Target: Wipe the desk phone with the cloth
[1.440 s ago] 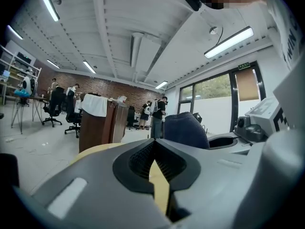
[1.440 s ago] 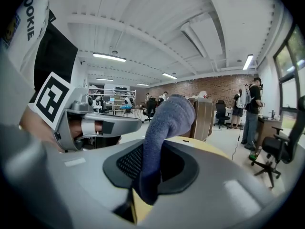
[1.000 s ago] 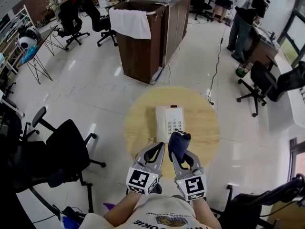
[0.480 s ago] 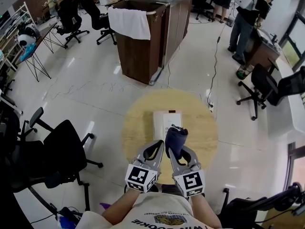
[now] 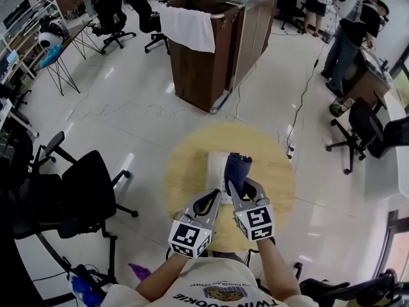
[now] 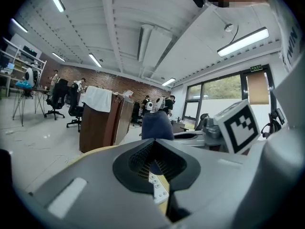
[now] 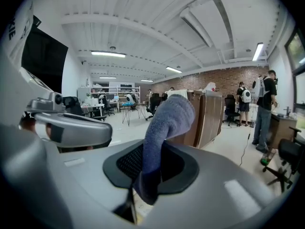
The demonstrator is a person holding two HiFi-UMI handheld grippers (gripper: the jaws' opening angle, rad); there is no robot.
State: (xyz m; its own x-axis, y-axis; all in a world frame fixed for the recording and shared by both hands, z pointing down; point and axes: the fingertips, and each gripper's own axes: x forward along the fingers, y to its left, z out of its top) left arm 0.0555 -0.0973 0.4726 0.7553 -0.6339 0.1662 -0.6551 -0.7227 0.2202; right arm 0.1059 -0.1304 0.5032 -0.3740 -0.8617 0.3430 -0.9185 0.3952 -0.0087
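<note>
**Cloth held over a desk phone on a round table**

At far left, a black office chair (image 5: 89, 197) stands on the glossy floor, clear of the work. Next comes a small round wooden table (image 5: 182, 178) in front of the person.

The left gripper (image 5: 214, 197) hovers over the table's near edge. Its jaws are clenched together with nothing between them, and the phone's keys show through the gap behind the pads.

The white desk phone (image 5: 216, 166) lies flat near the table's middle, and its right part is hidden.

Hiding it is a dark blue cloth (image 5: 238, 168), pinched low in the right gripper (image 5: 241, 187). The cloth's free end stands up past the jaws and droops forward over the phone. I cannot tell whether it touches the phone.

To wipe well, the right gripper likely needs to tip down so the loose end drags flat across the keypad. The idle left gripper could steady the phone's near edge, since a light phone may slide.

Beyond the table stands a brown wooden cabinet (image 5: 211, 56) with a white towel (image 5: 188, 27) draped over it. To the right, a cable (image 5: 307, 88) trails across the floor. People (image 5: 348, 31) and another chair (image 5: 358, 126) are well apart. Nothing blocks the wipe.
</note>
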